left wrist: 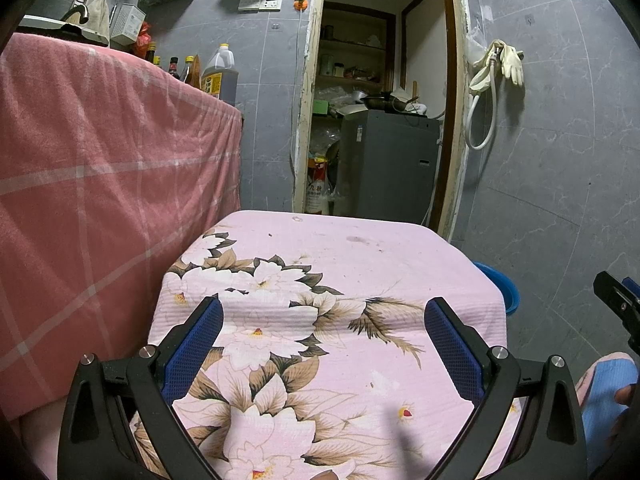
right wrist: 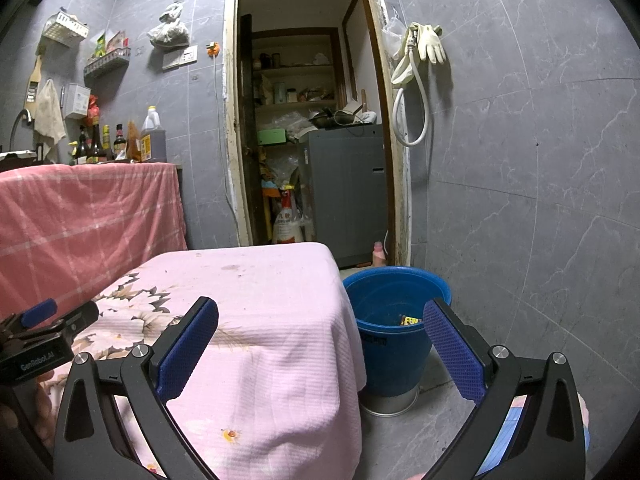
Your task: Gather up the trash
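Over the small table's pink floral cloth [left wrist: 360, 264], the left gripper [left wrist: 324, 320] hovers with its 2 blue-padded fingers spread wide and nothing between them. The right gripper [right wrist: 320, 320] hangs past the table's right edge, fingers equally spread and empty, aimed toward the blue bucket [right wrist: 396, 344] standing on the floor just beside the table. No large trash lies on the cloth; only a few small crumbs and stains near its far edge [left wrist: 298, 219] show, so the collecting looks close to done, or a fresh search is due. To do that well, I would sweep the cloth slowly, come down on any scrap squarely, and release only when well over the rim. The right wrist view alone shows the bucket's inside, with a yellow-and-dark scrap [right wrist: 410, 320] lying at the bottom; the left wrist view shows only a sliver of its rim.
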The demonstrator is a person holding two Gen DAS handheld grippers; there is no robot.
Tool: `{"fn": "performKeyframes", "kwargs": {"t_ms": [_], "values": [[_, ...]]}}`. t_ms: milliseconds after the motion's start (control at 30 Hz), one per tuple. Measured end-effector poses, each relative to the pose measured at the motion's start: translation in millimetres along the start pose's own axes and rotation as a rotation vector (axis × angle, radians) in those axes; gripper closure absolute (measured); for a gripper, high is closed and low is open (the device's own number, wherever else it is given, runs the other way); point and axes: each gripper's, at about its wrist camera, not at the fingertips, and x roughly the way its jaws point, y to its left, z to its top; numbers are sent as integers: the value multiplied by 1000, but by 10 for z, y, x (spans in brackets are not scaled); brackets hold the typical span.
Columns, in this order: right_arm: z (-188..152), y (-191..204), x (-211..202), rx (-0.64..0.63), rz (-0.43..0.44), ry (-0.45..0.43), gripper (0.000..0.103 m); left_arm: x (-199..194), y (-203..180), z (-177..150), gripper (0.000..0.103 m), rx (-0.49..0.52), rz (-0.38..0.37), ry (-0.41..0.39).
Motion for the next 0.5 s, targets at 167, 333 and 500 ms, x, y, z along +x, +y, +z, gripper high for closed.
{"fn": "performKeyframes", "kwargs": {"t_ms": [167,333,500], "values": [[0,0,0,0,0,0,0,8,12,-4,4,-1,0,0],[0,3,-1,0,0,-1,0,9,10,-2,4,0,0,0],[-1,5,0,0,0,0,0,9,11,-1,4,0,0,1]]}}
